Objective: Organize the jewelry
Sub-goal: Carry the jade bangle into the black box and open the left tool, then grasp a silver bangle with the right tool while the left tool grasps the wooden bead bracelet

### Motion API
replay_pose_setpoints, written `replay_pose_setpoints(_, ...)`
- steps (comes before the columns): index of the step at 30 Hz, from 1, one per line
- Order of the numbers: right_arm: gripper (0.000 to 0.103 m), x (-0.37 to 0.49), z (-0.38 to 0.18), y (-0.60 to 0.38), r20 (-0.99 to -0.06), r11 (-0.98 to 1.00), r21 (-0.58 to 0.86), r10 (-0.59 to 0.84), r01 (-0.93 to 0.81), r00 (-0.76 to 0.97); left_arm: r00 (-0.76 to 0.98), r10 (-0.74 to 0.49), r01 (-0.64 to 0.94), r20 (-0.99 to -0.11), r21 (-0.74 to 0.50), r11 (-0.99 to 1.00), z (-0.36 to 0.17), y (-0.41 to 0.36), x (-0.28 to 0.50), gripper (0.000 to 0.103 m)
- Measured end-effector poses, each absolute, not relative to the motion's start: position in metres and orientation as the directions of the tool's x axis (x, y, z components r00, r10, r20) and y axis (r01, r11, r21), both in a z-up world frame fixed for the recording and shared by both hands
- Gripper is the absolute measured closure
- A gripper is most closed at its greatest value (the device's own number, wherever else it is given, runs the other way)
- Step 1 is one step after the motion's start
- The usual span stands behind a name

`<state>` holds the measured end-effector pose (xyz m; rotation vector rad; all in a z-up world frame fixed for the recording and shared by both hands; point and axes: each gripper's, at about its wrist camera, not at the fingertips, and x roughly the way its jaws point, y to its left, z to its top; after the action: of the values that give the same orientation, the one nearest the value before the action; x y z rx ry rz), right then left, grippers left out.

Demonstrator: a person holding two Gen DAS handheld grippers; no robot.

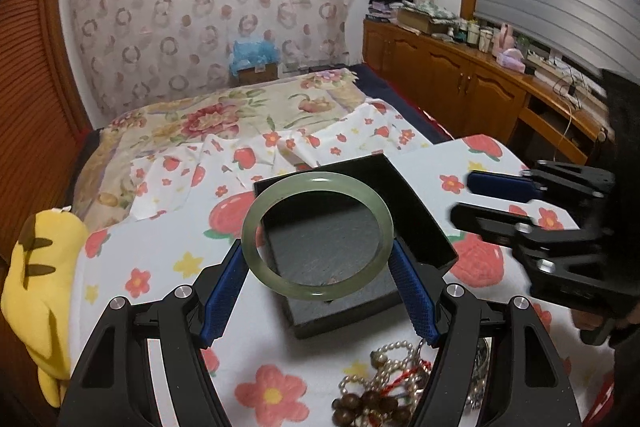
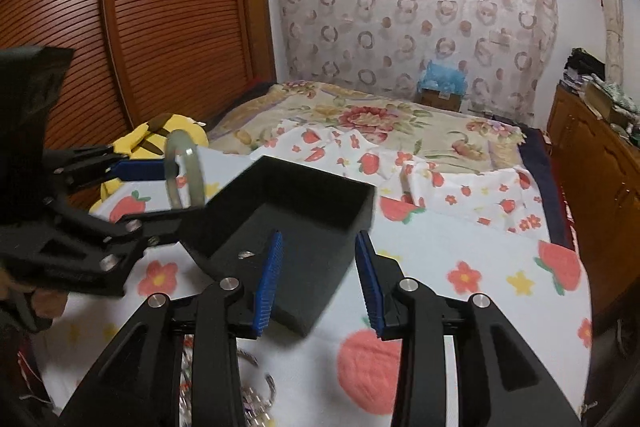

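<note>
My left gripper is shut on a pale green jade bangle, holding it by its two sides above the open black box. The bangle and left gripper also show at the left of the right wrist view, at the box's left corner. My right gripper is open and empty, hovering over the box's near edge; it shows at the right of the left wrist view. A pile of pearl and wooden bead jewelry lies on the cloth below the left gripper.
The box stands on a white strawberry-and-flower cloth on a bed. A yellow plush toy lies at the bed's left edge. A wooden cabinet with clutter runs along the right wall. A metal chain lies under the right gripper.
</note>
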<state>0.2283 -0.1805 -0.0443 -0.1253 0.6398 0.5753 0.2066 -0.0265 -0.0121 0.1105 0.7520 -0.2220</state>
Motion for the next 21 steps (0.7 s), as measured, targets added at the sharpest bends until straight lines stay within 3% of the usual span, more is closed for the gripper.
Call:
replay_pose_setpoints(9,0.063,0.197,-0.048,-0.199,-0.602,0.829,0.074,0.480,-0.555,0.638,0.678,-0.131,0.246,-0.724,0.055,0.968,-0.027,-0.045,0.223,0.034)
replay_pose_setpoints(12,0.063,0.187,-0.054,-0.197,-0.606,0.817,0.088,0.498,-0.570,0.620,0.686,-0.135,0.251,-0.715,0.059,0.966,-0.026,-0.046,0.219,0.028)
replay_pose_setpoints(21,0.063,0.158,-0.067,-0.176,-0.632,0.762,0.110,0.549,-0.638,0.547,0.714,-0.147,0.242,-0.684,0.044,0.969,-0.011,-0.033,0.192,0.027)
